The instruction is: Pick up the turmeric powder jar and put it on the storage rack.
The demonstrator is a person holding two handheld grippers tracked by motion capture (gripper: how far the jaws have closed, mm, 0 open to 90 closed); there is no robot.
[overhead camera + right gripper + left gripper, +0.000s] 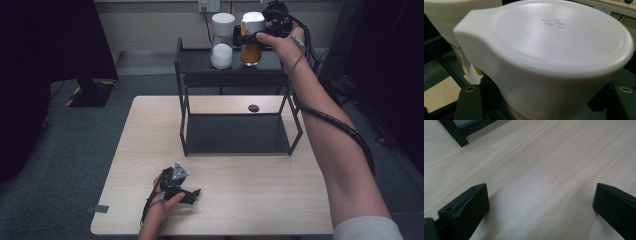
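Observation:
A clear jar with orange contents and a white lid is at the right of the black rack's top shelf. My right gripper is shut on it just under the lid, one black jaw on each side in the right gripper view. Whether the jar's base rests on the shelf or hangs just above it I cannot tell. Beside it, to the left, stands a second white-lidded jar with white contents. My left gripper lies on the wooden table near its front edge, open, with only bare wood between its jaws.
The rack's lower shelf sits on the table's far half; a corner of its frame is in the left gripper view. A small dark hole marks the tabletop behind it. A wall with a socket and cables lies beyond.

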